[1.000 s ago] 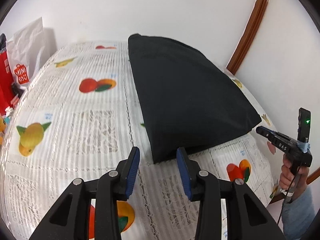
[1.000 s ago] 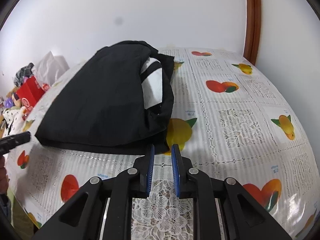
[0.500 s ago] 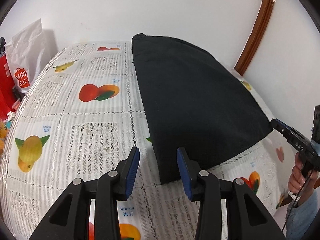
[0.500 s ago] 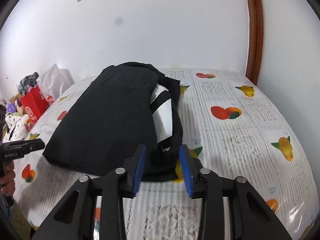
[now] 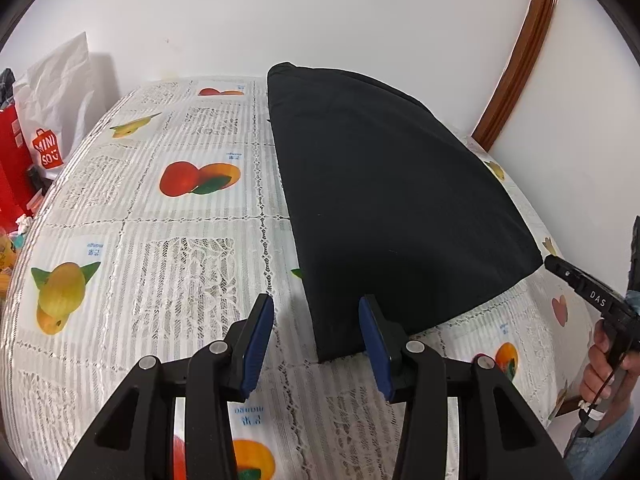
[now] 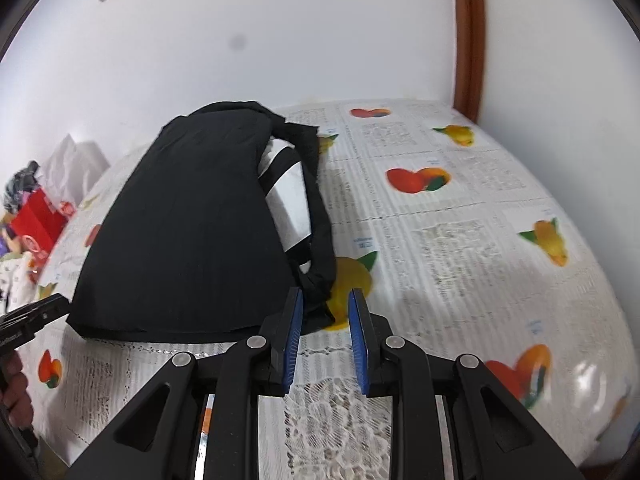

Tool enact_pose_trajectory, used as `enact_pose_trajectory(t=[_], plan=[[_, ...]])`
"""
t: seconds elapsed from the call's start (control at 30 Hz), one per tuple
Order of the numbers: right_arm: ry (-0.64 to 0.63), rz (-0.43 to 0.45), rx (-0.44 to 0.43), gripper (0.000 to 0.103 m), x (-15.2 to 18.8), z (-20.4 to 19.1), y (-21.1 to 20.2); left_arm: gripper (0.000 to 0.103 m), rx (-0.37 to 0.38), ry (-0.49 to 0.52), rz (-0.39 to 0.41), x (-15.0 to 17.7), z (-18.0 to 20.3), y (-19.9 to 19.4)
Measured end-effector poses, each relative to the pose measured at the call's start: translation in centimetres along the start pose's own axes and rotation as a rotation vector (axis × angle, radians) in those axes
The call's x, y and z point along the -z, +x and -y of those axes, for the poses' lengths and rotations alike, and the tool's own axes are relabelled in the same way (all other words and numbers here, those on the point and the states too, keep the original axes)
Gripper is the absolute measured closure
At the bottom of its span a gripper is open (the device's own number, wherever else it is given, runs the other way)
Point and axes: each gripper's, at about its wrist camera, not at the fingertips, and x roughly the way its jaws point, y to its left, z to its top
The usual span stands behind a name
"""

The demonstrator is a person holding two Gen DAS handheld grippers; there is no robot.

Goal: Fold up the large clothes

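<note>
A black garment point(image 5: 392, 208) lies folded on the fruit-print tablecloth point(image 5: 168, 264). In the right wrist view the black garment point(image 6: 188, 232) shows a white striped layer point(image 6: 288, 200) inside its right-hand fold. My left gripper point(image 5: 316, 344) hovers at the garment's near left corner, jaws opening, pads not touching the cloth. My right gripper point(image 6: 324, 336) sits at the near right corner, jaws closing; the bunched hem shows between the tips, with a gap on both sides. Each view catches the other gripper: the right gripper point(image 5: 584, 288) and the left gripper point(image 6: 28, 316).
A white shopping bag point(image 5: 52, 120) and red packaging point(image 5: 12, 168) stand off the table's left end. A wooden door frame point(image 5: 516, 56) rises at the back right, and a white wall runs behind the table. A hand point(image 5: 604, 368) holds the right gripper's handle.
Both grippers have come closer to the garment's near corners. The right jaws widened from nearly shut, then narrowed a little. The left jaws spread slightly.
</note>
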Motion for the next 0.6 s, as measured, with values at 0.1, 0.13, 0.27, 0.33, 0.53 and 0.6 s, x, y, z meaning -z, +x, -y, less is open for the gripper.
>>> enact_pose_trajectory(t=[0.1,0.13,0.27,0.33,0.53,0.6], plan=[[-0.012,0.014,0.026,0.078,-0.3,-0.8,-1.7,0.061,-0.008,0.010,0.018,0.3,0.8,-1.4],[-0.011,0.016,0.024,0.077,-0.4,-1.0,-2.5,0.056,-0.017,0.012,0.026,0.4,1.1,-1.9],[0.002,0.022,0.005,0.061,-0.4,-1.7,-5.3,0.045,-0.039,0.020,0.080,0.8,2.7,-4.9],[-0.003,0.036,0.008,0.053,-0.3,-2.3,-7.1,0.042,-0.052,0.028,0.106,1.1,3.5,-6.4],[-0.053,0.101,0.046,0.031,0.8,-4.1,-12.6,0.028,-0.090,0.048,0.193,2.7,5.7,-11.2],[-0.063,0.109,0.061,0.027,1.3,-4.6,-14.1,0.026,-0.100,0.049,0.203,3.1,6.3,-12.1]])
